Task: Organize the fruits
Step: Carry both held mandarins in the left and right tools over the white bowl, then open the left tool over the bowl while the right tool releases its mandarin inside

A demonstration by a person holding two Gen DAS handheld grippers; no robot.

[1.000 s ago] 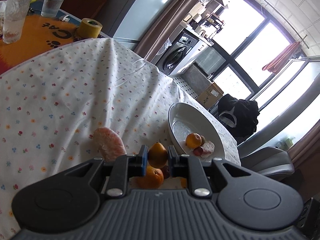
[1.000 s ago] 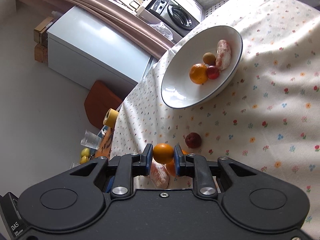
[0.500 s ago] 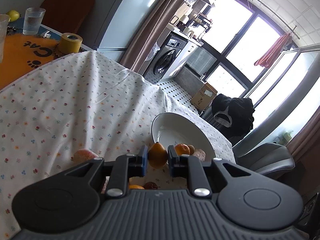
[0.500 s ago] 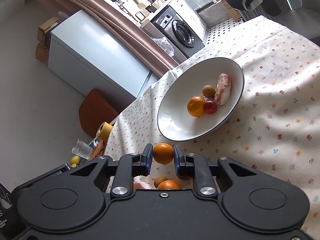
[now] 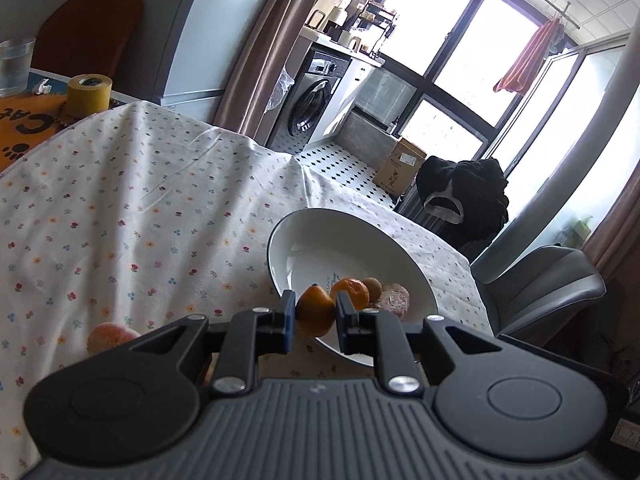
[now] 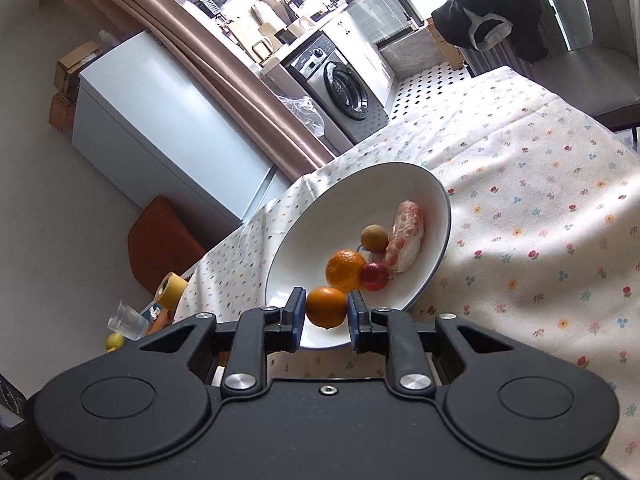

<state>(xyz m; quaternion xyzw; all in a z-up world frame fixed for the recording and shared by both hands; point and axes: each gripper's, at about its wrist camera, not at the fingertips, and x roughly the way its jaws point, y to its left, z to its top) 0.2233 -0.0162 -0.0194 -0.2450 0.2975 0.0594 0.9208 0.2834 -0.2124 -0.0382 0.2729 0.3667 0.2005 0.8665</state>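
A white bowl (image 5: pixel 304 232) (image 6: pixel 400 184) sits on the flowered tablecloth and holds an orange (image 6: pixel 345 271), a small red fruit (image 6: pixel 375 276), a brownish round fruit (image 6: pixel 374 237) and a pink peeled segment (image 6: pixel 407 235). My left gripper (image 5: pixel 315 317) is shut on a small orange with a pointed top (image 5: pixel 315 315), held over the bowl's near rim. My right gripper (image 6: pixel 327 307) is shut on a round orange (image 6: pixel 327 307), also over the bowl's near edge. A pink peeled fruit (image 5: pixel 112 336) lies on the cloth to the left, partly hidden by the left gripper body.
A yellow tape roll (image 5: pixel 88 95), a glass of water (image 5: pixel 15 65) and an orange cat mat (image 5: pixel 28 124) lie at the table's far end. A grey chair (image 5: pixel 548 284) stands past the bowl, and the table edge drops off behind it.
Both grippers have lifted and travelled toward the bowl with their oranges. The loose fruits left on the cloth have slipped out of sight under the gripper bodies, and the bowl now looks closer.
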